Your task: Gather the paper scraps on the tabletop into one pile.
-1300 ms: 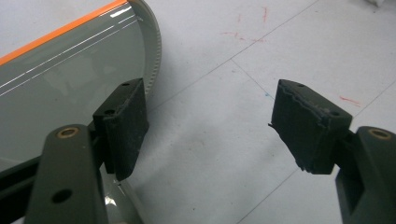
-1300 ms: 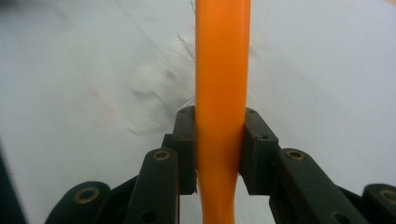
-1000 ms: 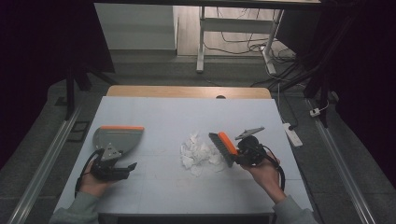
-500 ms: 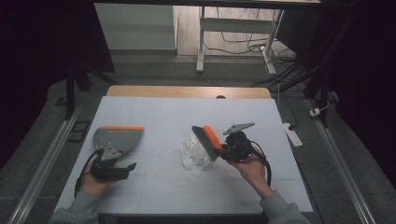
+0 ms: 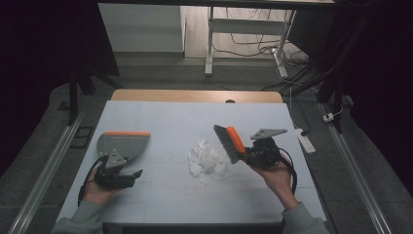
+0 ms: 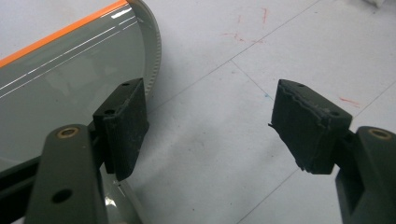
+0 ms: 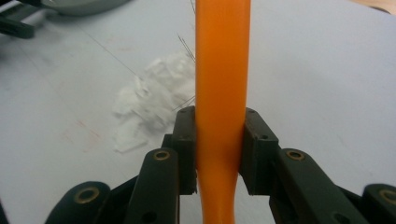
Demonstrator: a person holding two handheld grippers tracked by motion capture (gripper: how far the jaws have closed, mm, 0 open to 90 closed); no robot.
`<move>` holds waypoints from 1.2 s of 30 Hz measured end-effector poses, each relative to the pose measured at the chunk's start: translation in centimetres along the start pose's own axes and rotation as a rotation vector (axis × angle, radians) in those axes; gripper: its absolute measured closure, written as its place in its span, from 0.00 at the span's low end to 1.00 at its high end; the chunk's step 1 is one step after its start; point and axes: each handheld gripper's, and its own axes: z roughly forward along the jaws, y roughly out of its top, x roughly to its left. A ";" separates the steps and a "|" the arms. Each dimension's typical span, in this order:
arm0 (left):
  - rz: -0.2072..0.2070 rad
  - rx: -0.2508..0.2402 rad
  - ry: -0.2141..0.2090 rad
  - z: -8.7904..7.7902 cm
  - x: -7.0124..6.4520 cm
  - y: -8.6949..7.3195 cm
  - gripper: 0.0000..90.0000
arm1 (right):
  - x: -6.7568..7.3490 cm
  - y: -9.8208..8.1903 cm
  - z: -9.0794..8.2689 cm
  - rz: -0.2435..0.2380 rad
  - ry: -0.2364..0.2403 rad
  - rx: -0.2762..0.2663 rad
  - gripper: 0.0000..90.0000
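Note:
A brush (image 5: 228,142) with an orange handle (image 7: 221,70) and dark bristles hangs just right of a heap of white paper scraps (image 5: 208,161), lifted off the table. My right gripper (image 5: 249,155) is shut on the handle; both pads clamp it in the right gripper view (image 7: 219,122), with the scraps (image 7: 154,95) lying beyond to the left. A grey dustpan (image 5: 122,144) with an orange front edge lies flat at the left. My left gripper (image 5: 127,169) rests at its near side, open. Bare table shows between its jaws (image 6: 210,112), and the dustpan (image 6: 60,74) lies behind the left jaw.
The white table (image 5: 185,117) has a wooden strip along its far edge. A white power strip (image 5: 304,141) sits at the right edge. Metal rails run along the floor on both sides, and cables and a desk frame stand beyond the table.
The right hand carried the brush left over the scraps, then back to the right and a little higher. The left hand and the dustpan have stayed put.

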 end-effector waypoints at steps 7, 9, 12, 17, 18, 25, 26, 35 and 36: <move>0.007 -0.003 0.000 0.0 -0.2 0.1 0.31 | -1.8 -3.3 -1.1 0.012 -0.036 -0.013 0.79; 0.007 -0.007 -0.001 0.0 -0.3 0.1 0.31 | -2.1 -4.1 -1.5 0.009 -0.045 -0.019 0.79; 0.009 -0.008 0.000 -0.1 -0.4 0.2 0.31 | -2.6 -5.0 -2.0 0.014 -0.063 -0.020 0.79; 0.015 -0.014 -0.007 -0.1 -0.6 0.2 0.31 | -3.4 -6.4 -2.5 0.032 -0.074 -0.035 0.79; 0.017 -0.014 -0.008 -0.2 -0.7 0.2 0.31 | -3.6 -6.7 -2.6 0.031 -0.075 -0.038 0.79; 0.027 -0.015 -0.014 -0.1 -1.0 0.3 0.31 | -3.8 -7.7 -2.8 0.017 -0.096 -0.033 0.79; 0.027 -0.015 -0.015 -0.2 -1.0 0.3 0.31 | -3.8 -7.7 -2.8 0.013 -0.096 -0.033 0.79; 0.026 -0.020 -0.019 -0.2 -1.0 0.3 0.31 | -3.5 -7.5 -3.0 -0.007 -0.095 -0.046 0.79; 0.026 -0.021 -0.020 -0.2 -1.0 0.3 0.31 | -3.6 -7.5 -3.0 -0.006 -0.096 -0.047 0.79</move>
